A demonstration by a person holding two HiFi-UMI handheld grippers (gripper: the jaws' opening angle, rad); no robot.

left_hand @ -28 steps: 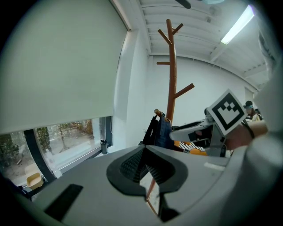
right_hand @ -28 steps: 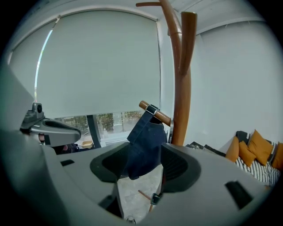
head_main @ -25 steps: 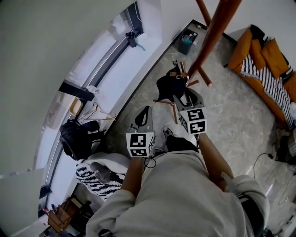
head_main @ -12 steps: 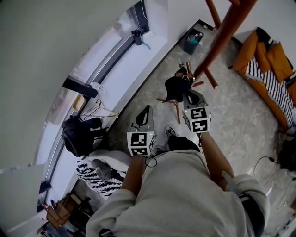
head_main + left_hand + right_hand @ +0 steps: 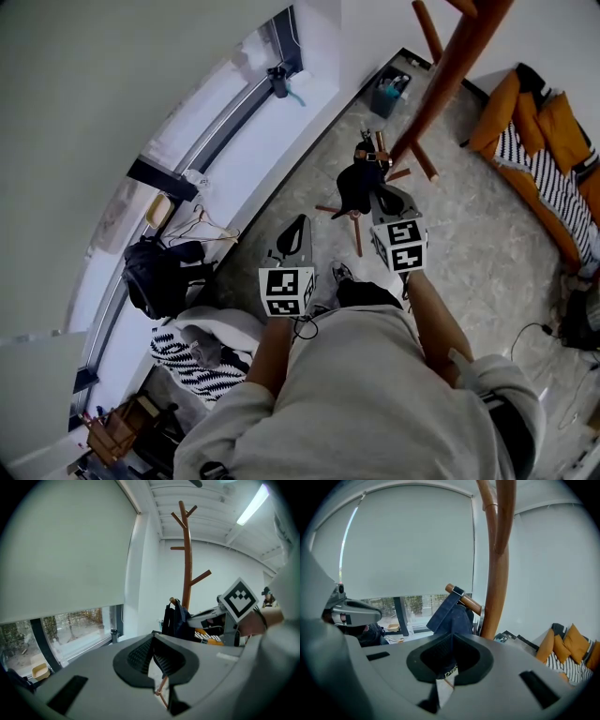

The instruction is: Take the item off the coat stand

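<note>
Head view puts the left gripper (image 5: 297, 225) at left, well apart from the stand, its jaws pressed together on nothing. Right of it, the dark navy fabric bag (image 5: 353, 183) hangs by its strap from the brown wooden coat stand (image 5: 441, 80). The right gripper (image 5: 380, 195) has its jaws clamped tight on the bag's lower edge.

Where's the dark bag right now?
In the right gripper view the dark bag hangs by its strap from a low peg of the coat stand, just left of the trunk, its lower edge pinched in the right gripper.
</note>
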